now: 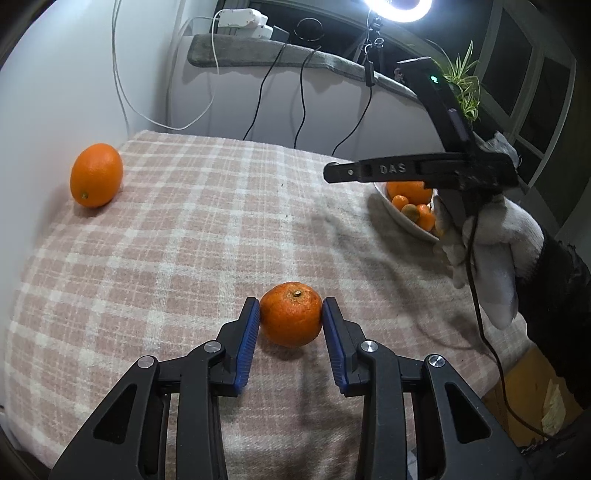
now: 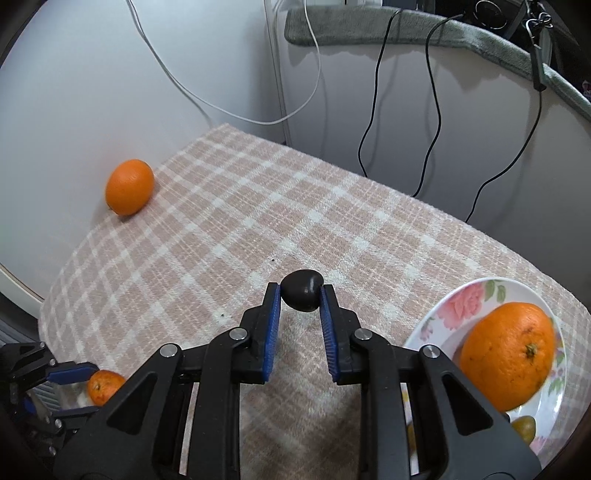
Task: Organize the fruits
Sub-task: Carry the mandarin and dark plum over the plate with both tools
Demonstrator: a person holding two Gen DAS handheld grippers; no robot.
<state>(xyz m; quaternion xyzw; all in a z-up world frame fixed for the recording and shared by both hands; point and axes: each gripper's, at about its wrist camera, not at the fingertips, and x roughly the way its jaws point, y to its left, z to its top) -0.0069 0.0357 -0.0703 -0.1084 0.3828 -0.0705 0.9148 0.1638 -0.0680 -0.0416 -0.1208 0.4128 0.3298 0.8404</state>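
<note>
Left gripper (image 1: pixel 291 314): jaws pinching a tangerine (image 1: pixel 290 313) from both sides, low centre of the left wrist view, fruit resting on the cloth. Right gripper (image 2: pixel 300 291): jaws closed around a small dark plum (image 2: pixel 301 290), centre of the right wrist view, held above the cloth.

Nearby: one orange (image 2: pixel 129 186) lies alone at upper left, close to the wall, well apart from both grippers. A flowered plate (image 2: pixel 466 303) at lower right carries a large orange (image 2: pixel 508 356) and a greenish fruit (image 2: pixel 524 427), partly hidden. Nothing lies between the plum and the plate.

Surface: tabletop under a pink-and-white checked cloth (image 1: pixel 207 221). Room: pale wall, black and white cables (image 2: pixel 373 110) hanging from a grey padded ledge (image 1: pixel 258 55); ring light (image 1: pixel 397 9) and a potted plant (image 1: pixel 463 83) at upper right.
</note>
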